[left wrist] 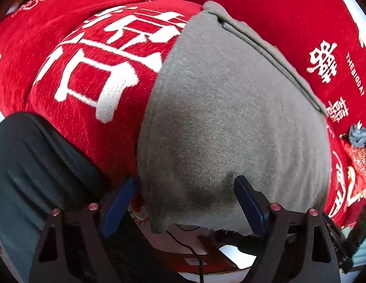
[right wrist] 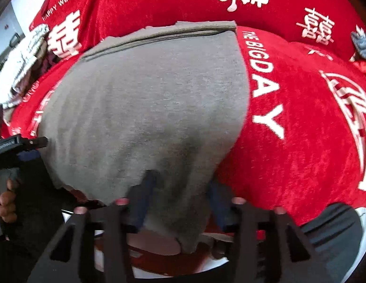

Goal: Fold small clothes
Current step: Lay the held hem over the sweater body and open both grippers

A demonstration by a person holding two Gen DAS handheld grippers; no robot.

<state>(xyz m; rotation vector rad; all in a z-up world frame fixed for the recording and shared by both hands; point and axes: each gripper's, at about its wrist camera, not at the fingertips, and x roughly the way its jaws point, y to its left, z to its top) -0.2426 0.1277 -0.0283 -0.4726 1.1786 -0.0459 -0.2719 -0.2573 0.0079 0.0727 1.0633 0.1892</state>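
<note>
A grey garment lies folded flat on the red cloth with white lettering, its near edge hanging over the table's front. My left gripper is open at the garment's near left corner: one blue pad stands beside the grey edge, the other rests on the fabric. In the right wrist view the same garment fills the middle. My right gripper is open at its near right corner, with grey fabric between the blurred fingers.
A small blue-grey cloth lies far right on the red cloth. A white patterned fabric heap sits at the far left. A hand holds the other gripper's body at the left. Something dark grey lies near the front edge.
</note>
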